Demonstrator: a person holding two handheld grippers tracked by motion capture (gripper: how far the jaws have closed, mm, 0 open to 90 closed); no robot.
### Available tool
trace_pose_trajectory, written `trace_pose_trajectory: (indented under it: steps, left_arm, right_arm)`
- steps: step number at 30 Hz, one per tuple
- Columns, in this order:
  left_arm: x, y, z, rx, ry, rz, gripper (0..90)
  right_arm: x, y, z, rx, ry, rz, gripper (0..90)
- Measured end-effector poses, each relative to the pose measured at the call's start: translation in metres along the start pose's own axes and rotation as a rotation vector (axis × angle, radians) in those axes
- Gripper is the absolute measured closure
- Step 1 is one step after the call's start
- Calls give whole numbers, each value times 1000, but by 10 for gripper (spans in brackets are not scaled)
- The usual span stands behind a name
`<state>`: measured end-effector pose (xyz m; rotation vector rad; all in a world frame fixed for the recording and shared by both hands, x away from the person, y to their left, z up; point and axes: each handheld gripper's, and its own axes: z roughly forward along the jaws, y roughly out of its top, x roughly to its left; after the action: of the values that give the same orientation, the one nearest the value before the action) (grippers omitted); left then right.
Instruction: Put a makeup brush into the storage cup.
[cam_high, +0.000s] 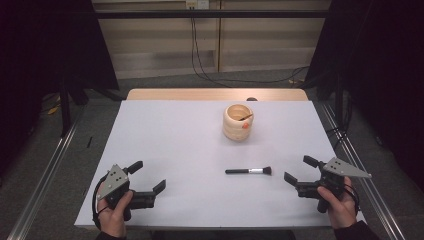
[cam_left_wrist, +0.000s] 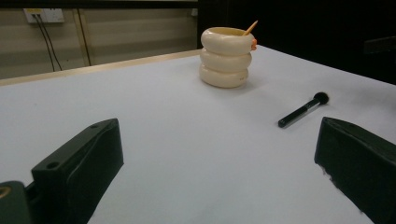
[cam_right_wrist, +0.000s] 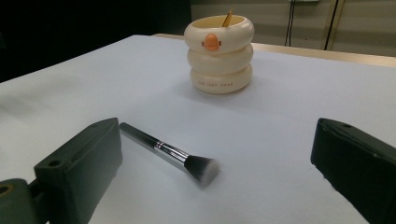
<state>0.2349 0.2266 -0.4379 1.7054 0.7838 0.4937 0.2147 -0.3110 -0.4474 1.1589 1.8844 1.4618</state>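
A black-handled makeup brush (cam_high: 248, 171) lies flat on the white table (cam_high: 175, 140), bristles to the right; it also lies ahead in the right gripper view (cam_right_wrist: 170, 153) and far right in the left gripper view (cam_left_wrist: 303, 109). A cream ringed holder (cam_high: 238, 121) with an orange mark stands farther back, a thin stick leaning inside it; the holder (cam_left_wrist: 226, 57) (cam_right_wrist: 219, 53) stands upright in both gripper views. My left gripper (cam_high: 148, 177) is open near the front left, empty. My right gripper (cam_high: 300, 169) is open just right of the brush, empty.
The wooden table edge (cam_high: 215, 94) runs along the back. Metal rails (cam_high: 45, 175) flank the table on the floor. Cables (cam_high: 200, 55) hang down the back wall. Dark curtains stand at both sides.
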Motion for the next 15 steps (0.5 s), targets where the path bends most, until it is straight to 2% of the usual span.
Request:
trace_pose_trajectory:
  steps: [8,9,10,11,13,15]
  left_arm:
    - [1,0,1,1,-6,1,10]
    - [1,-1,1,0,-10,-3,10]
    - [3,-1,2,-5,-34,-10,10]
    - [3,-2,2,-3,-32,-31,12]
    - [1,-1,3,13,-8,7,10]
    - [-1,0,4,12,-30,16,10]
  right_arm:
    - [-3,2,-1,-4,7,27,14]
    - [-3,2,-1,-8,12,26,13]
    - [-3,2,-1,-2,14,19,11]
    - [-2,2,-1,-2,14,19,10]
    - [-2,2,-1,5,17,17,8]
    - [-2,2,-1,-2,28,31,7]
